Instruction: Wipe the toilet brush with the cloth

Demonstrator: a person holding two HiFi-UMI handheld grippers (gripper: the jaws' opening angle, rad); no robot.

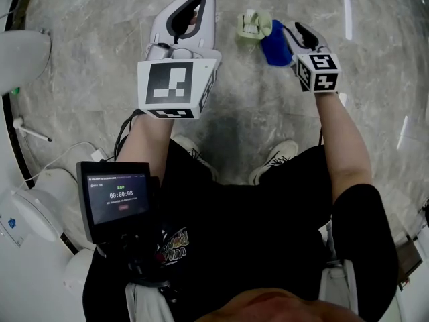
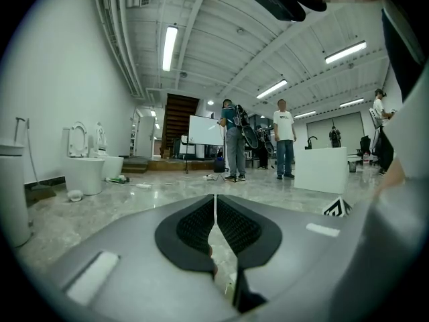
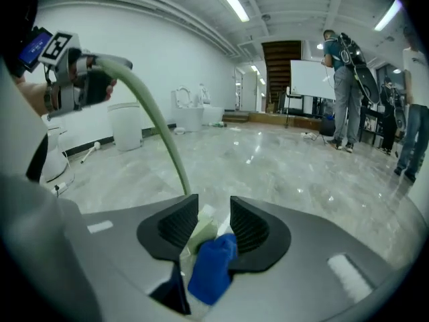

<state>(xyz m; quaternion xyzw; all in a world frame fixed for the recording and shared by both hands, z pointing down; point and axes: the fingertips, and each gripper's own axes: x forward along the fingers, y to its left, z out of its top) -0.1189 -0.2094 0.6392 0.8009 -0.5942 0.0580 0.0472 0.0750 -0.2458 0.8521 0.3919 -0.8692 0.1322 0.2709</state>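
My left gripper [image 1: 194, 5] is held high and is shut on the top of the pale green toilet brush handle [image 3: 161, 126]. In the right gripper view that gripper [image 3: 100, 72] shows at upper left, and the handle curves down from it. The brush head [image 1: 253, 25] hangs just left of my right gripper [image 1: 295, 32]. In the right gripper view the brush head [image 3: 201, 230] and a bunched blue cloth [image 3: 213, 274] fill the wide gap of the right gripper [image 3: 208, 213]. The cloth [image 1: 275, 43] lies against the right pad and hangs below the jaws. In the left gripper view the pads [image 2: 191, 223] nearly meet.
White toilets [image 1: 23, 52] stand along the left wall, with another one [image 2: 84, 170] further off. A small screen [image 1: 114, 196] hangs at the person's waist, above their shoes [image 1: 275, 156] on the marble floor. Two people [image 2: 283, 139] and a white block [image 2: 320, 170] are far across the hall.
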